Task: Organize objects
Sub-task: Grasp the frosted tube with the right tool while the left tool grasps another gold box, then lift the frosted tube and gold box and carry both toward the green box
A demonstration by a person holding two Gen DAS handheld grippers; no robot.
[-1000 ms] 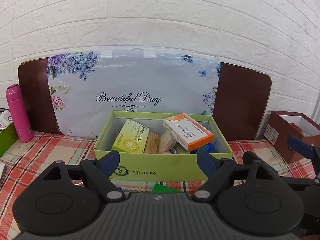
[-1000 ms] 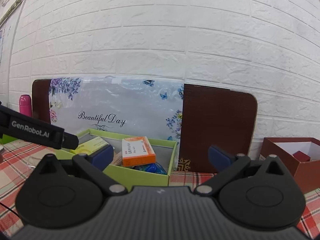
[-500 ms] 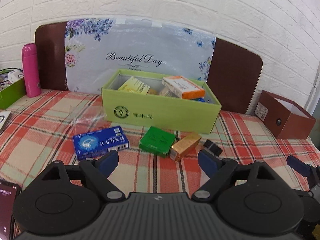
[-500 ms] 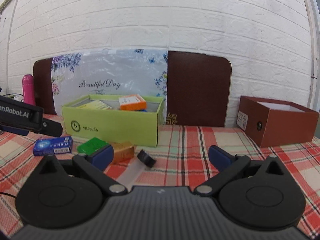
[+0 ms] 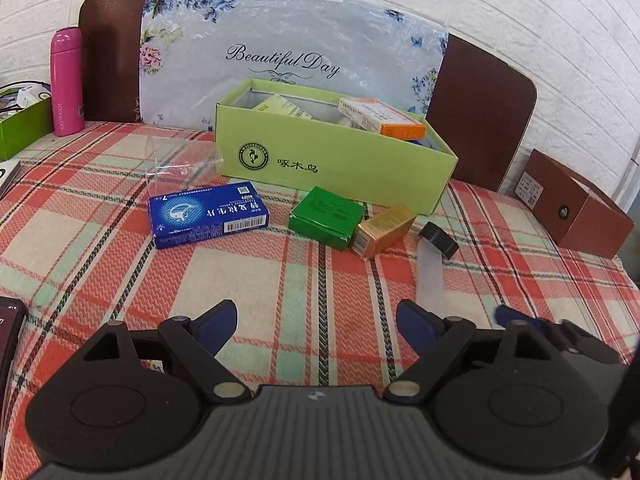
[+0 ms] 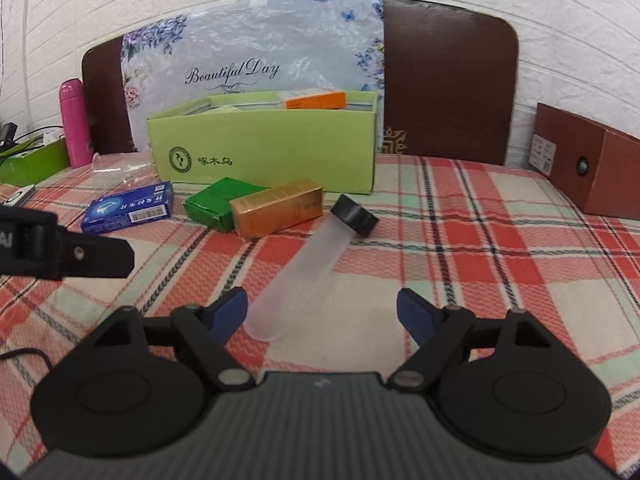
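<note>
A light green open box (image 5: 336, 164) stands on the plaid-covered bench (image 5: 100, 248), and everything else is placed from it. Inside it lie several cartons, among them an orange-and-white carton (image 5: 380, 117) leaning at the box's right end. Just in front of the box, on the cloth, lie a blue carton (image 5: 208, 214) toward its left end, a dark green carton (image 5: 326, 216) near its middle, and a gold carton (image 5: 382, 230) touching the green one. To the right of the gold carton, a frosted tube with a black cap (image 6: 308, 268) lies tilted, cap end toward the box. Behind the box a floral sheet reading "Beautiful Day" (image 5: 288, 44) leans against a brown board. Well to the left of the box stands a pink bottle (image 5: 66, 82); well to the right sits a brown box (image 5: 576, 208).

The left gripper (image 5: 316, 322) hovers released over bare cloth in front of the box, nothing between its jaws. The right gripper (image 6: 322, 312) has just been closing its jaws; the tube's rounded end lies between them, near the left finger, but the pads do not press on it.
</note>
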